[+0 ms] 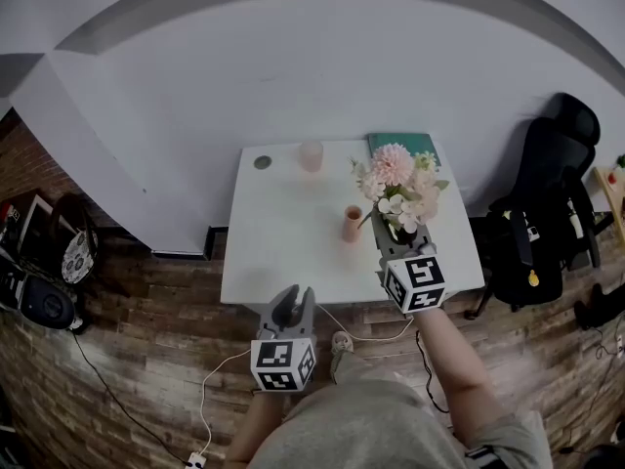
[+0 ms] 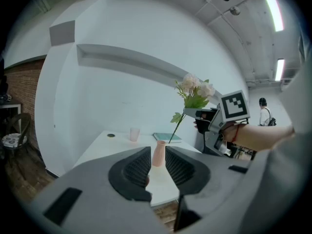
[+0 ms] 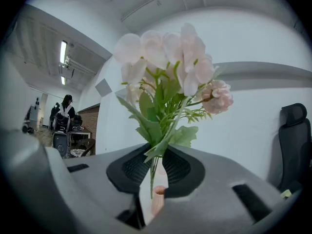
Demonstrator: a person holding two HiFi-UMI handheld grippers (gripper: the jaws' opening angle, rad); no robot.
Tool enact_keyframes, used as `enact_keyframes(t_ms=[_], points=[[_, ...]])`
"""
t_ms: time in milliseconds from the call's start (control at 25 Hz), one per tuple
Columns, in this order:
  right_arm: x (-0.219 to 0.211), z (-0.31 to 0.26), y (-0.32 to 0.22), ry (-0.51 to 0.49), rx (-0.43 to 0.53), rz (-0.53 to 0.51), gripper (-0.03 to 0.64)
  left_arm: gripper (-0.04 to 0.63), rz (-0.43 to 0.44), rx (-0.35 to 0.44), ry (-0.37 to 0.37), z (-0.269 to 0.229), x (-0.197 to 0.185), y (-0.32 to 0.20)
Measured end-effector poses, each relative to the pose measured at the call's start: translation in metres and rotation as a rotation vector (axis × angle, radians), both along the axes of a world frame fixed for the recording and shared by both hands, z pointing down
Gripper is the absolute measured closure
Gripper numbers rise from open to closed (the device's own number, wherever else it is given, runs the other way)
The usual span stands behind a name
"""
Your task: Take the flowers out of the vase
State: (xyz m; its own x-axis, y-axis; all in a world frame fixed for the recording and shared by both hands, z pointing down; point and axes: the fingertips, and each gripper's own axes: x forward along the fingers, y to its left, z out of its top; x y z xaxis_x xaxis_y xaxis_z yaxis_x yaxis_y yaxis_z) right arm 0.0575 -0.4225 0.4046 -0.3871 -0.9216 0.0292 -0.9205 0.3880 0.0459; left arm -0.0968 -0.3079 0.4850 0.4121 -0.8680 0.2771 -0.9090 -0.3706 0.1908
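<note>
White table [image 1: 283, 262], pink vase [image 1: 353, 224]. Flowers [image 1: 398, 189]: likely light, thin-stemmed, petals crushable; right gripper [image 1: 395, 242] clamped on stems [image 3: 152, 177], the proper hold. Left gripper [image 1: 291, 308]: jaws apart, empty.

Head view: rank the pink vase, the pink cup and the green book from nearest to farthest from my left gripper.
1. Pink vase, mid-table, ahead-right of the left gripper.
2. Pink cup, far edge.
3. Green book, far right corner.

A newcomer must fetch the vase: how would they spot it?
Find the white table by the wall. Beside the held flowers stands the vase, upright and empty: salmon pink, narrow-necked, unlike the paler cup at the far edge.
</note>
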Motion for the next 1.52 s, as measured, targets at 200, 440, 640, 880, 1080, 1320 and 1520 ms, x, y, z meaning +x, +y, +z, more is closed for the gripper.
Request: enact_keyframes(t_ms=[200, 440, 640, 880, 1080, 1320, 1520], points=[[0.000, 0.000, 0.019, -0.007, -0.006, 0.003, 0.551, 0.525, 0.002, -0.001, 0.000, -0.001, 0.000, 0.013], [-0.001, 0.003, 0.083, -0.015, 0.005, -0.001, 0.551, 0.539, 0.005, 0.019, 0.001, 0.001, 0.002, 0.064], [-0.003, 0.008, 0.118, -0.024, -0.007, -0.007, 0.551, 0.552, 0.003, 0.025, 0.001, 0.001, 0.002, 0.089], [-0.002, 0.014, 0.153, -0.030, -0.020, -0.018, 0.551, 0.560, -0.008, 0.034, 0.001, -0.001, 0.004, 0.108], [-0.003, 0.021, 0.181, -0.041, -0.036, -0.024, 0.551, 0.564, -0.003, 0.040, 0.005, -0.002, 0.008, 0.122], [-0.002, 0.026, 0.206, -0.041, -0.045, -0.029, 0.551, 0.566, -0.003, 0.040, 0.007, -0.002, 0.012, 0.134], [-0.005, 0.032, 0.221, -0.050, -0.052, -0.035, 0.551, 0.566, 0.001, 0.040, 0.002, 0.000, 0.011, 0.140]])
